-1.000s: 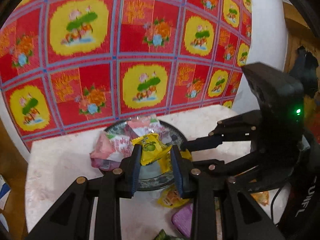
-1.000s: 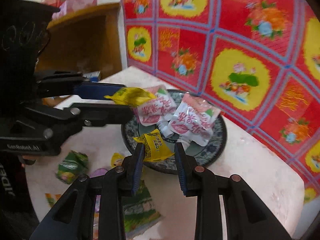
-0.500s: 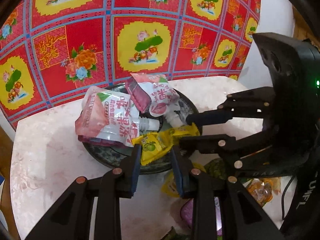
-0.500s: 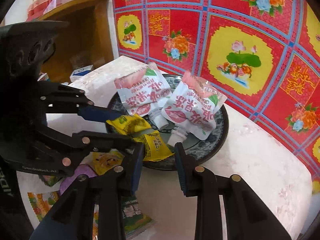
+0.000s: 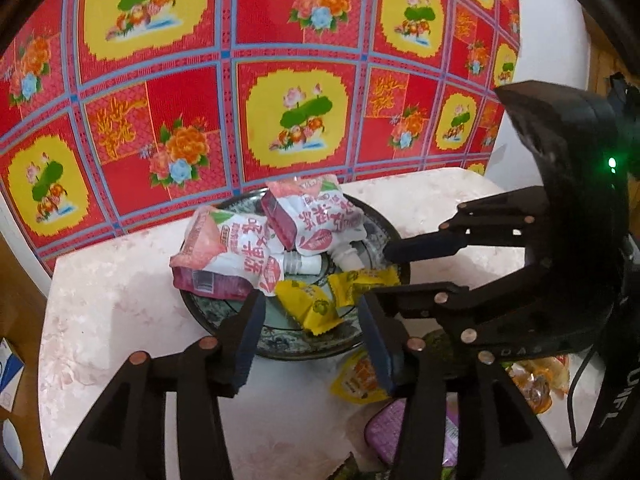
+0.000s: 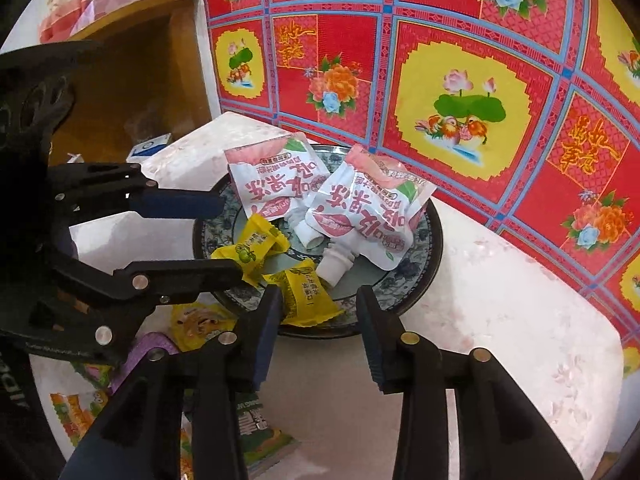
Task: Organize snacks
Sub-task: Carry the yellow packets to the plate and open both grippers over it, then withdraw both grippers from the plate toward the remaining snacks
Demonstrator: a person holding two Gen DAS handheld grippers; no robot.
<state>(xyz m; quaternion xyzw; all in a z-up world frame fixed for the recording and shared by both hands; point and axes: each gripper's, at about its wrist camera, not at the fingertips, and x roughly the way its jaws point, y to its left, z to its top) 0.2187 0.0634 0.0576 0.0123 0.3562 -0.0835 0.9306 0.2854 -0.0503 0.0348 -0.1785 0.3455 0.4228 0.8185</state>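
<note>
Both the left gripper and the right gripper have jaws opening, each with a yellow sweet lying loose between them on the plate. The other sweet overhangs the rim just ahead and could slip onto the tabletop.

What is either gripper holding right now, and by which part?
Nothing. Both the left gripper and right gripper are opening, and the two yellow candies lie loose on the plate.

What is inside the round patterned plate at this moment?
The plate holds two white-pink spouted pouches and two yellow candy packets. Whatever lies beneath the pouches is covered.
</note>
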